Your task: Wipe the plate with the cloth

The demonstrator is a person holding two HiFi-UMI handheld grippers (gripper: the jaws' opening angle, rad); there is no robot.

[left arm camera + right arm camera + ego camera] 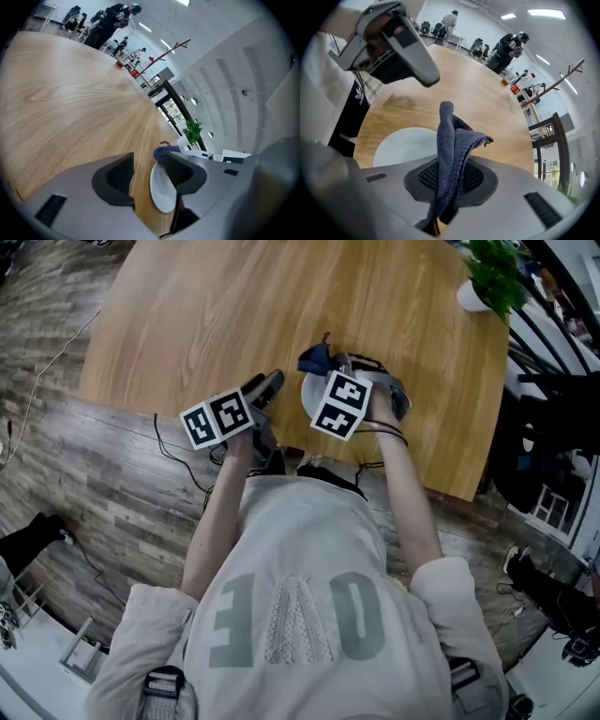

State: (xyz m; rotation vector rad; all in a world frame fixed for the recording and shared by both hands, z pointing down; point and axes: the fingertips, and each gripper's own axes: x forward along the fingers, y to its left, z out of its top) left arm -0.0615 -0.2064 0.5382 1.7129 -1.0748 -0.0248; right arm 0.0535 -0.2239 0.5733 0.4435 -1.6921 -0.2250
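Surface: a light wood-grain table (187, 324) is standing on a grey plank floor (56, 446), with cables (37, 381) trailing across the planks. A potted plant (492, 273) is sitting at the table's far right corner.

Room: an open, white-walled hall is showing beyond the table, and people (508, 44) are standing in the background.

Plate (309, 395): white and round, it is lying flat on the table near the person's edge.

Right claw (450, 180): it is clenching the dark blue cloth (452, 150), which is sticking up in a bunched fold from between the pads. The claw is hanging over the plate; contact between cloth and plate cannot be told.

Left claw (147, 173): it is standing released, with nothing between its pads. It is hovering just beside the plate's left edge, clear of it.
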